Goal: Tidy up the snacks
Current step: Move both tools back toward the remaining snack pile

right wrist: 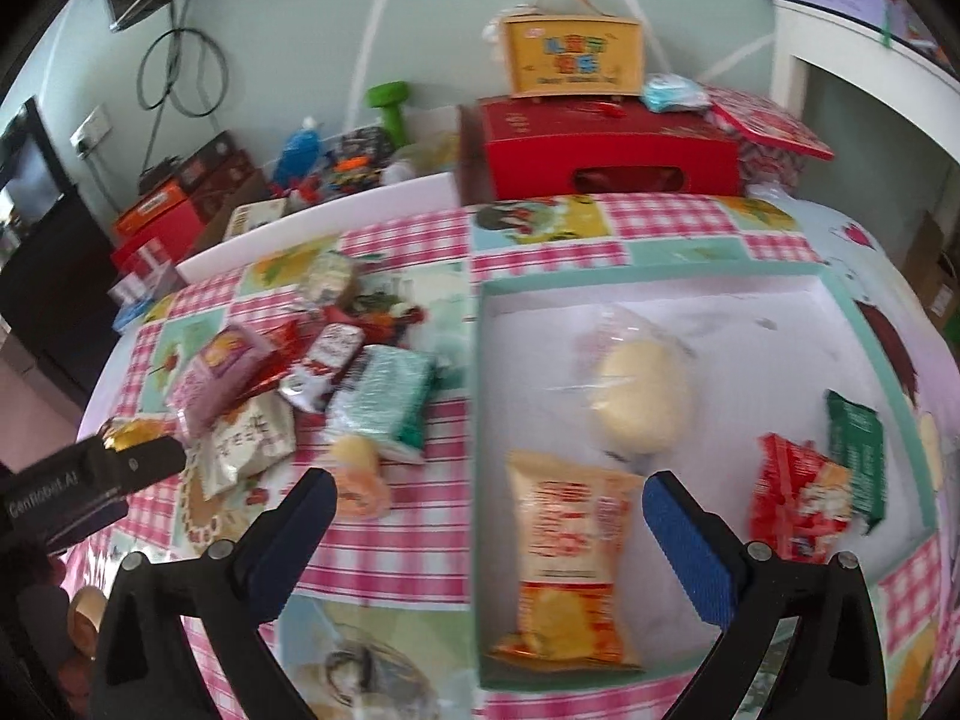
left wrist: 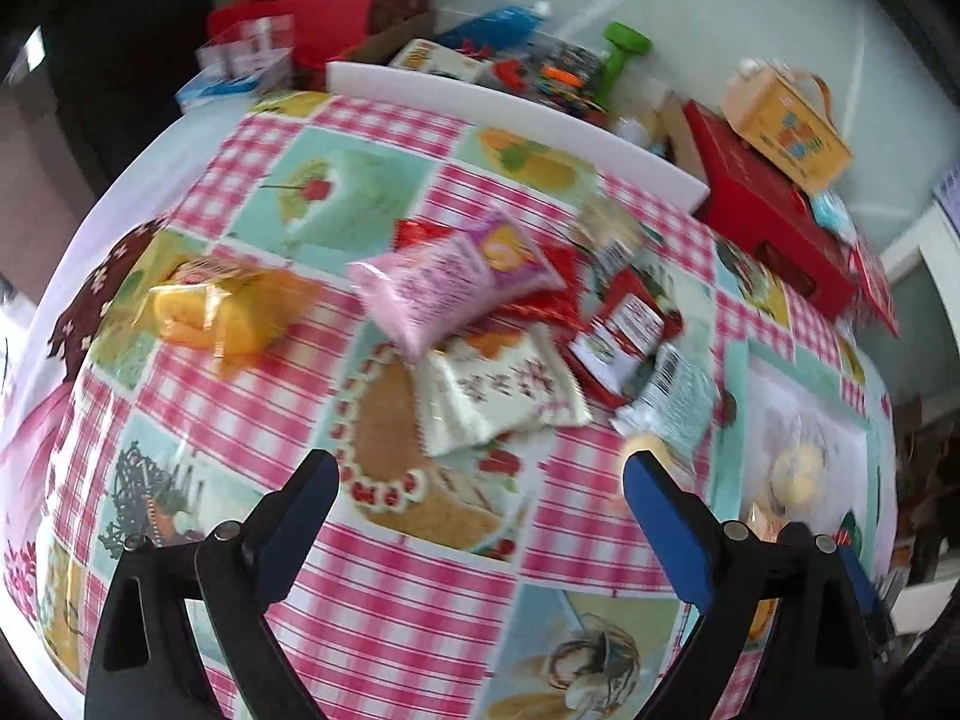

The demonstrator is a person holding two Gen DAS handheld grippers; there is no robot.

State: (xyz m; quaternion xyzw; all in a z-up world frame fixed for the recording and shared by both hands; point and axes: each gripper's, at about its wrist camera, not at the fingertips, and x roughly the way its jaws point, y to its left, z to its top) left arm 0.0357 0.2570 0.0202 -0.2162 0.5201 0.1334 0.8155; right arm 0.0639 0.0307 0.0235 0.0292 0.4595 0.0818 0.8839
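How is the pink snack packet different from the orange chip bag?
The pink packet lies outside the tray, on top of the pile of loose snacks; the chip bag lies inside the tray. The pink packet leans on other packets, tilted; the chip bag lies flat and alone. The chip bag looks longer. Both are sealed, and neither is held.

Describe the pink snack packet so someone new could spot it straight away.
Start at the checked tablecloth and find the heap of loose snacks at its middle. The pink snack packet lies on top, above a white packet; it is the only pale pink one, with a purple-and-yellow end.
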